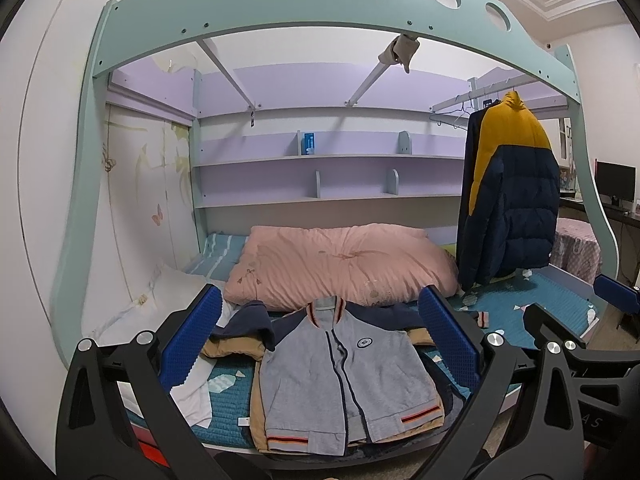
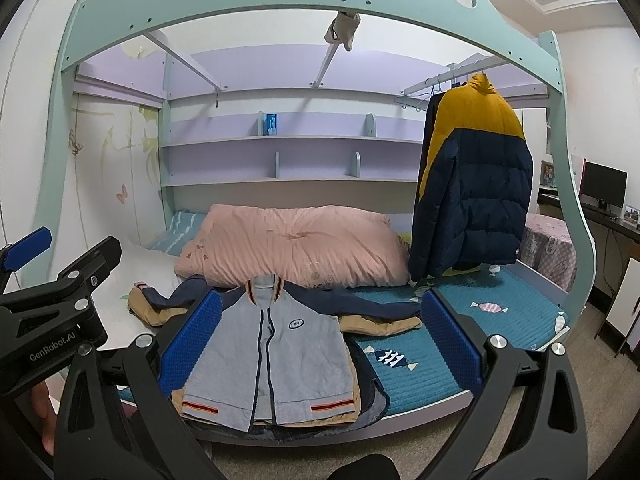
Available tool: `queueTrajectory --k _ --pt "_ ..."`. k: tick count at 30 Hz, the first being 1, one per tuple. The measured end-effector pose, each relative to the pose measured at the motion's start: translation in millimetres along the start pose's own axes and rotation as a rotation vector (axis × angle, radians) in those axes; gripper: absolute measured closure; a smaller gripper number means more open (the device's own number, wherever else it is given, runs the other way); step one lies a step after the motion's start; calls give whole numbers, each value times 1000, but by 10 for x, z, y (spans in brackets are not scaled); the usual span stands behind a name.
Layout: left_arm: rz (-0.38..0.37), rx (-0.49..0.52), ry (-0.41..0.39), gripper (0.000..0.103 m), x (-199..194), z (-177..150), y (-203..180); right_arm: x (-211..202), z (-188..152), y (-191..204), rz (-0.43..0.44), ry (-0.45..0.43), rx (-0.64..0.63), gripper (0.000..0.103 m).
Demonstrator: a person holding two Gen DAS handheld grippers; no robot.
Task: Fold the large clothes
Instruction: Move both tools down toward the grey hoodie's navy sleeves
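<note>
A grey zip jacket (image 1: pixel 344 376) with navy sleeves and tan lining lies flat, front up, at the near edge of the teal bed; it also shows in the right wrist view (image 2: pixel 276 360). Its sleeves spread to both sides. My left gripper (image 1: pixel 320 344) is open and empty, held above and in front of the jacket, its blue pads (image 1: pixel 192 344) wide apart. My right gripper (image 2: pixel 320 344) is open and empty too, to the right of the left one. The right gripper shows at the right edge of the left wrist view (image 1: pixel 568 320); the left gripper shows at the left in the right wrist view (image 2: pixel 60 264).
A pink quilt (image 1: pixel 340 264) lies behind the jacket. A yellow and navy puffer coat (image 1: pixel 512 192) hangs at the right. A white cloth (image 1: pixel 188 384) lies left of the jacket. The green bunk frame (image 1: pixel 320 12) arches overhead. More dark clothes lie under the jacket.
</note>
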State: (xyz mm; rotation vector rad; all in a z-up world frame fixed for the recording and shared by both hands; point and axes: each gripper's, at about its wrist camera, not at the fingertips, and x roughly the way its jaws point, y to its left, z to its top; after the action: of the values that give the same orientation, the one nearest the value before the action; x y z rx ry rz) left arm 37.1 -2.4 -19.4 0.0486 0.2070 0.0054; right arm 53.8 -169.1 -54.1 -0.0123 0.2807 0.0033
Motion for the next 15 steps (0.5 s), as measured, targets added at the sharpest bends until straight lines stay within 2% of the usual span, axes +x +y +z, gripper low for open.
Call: queueTrajectory --k 9,15 --pt "2 6 46 5 500 -52 -36 446 -19 -2 6 57 3 7" --pt "-77 -24 91 5 1057 -172 41 946 -71 10 11 118 21 7"
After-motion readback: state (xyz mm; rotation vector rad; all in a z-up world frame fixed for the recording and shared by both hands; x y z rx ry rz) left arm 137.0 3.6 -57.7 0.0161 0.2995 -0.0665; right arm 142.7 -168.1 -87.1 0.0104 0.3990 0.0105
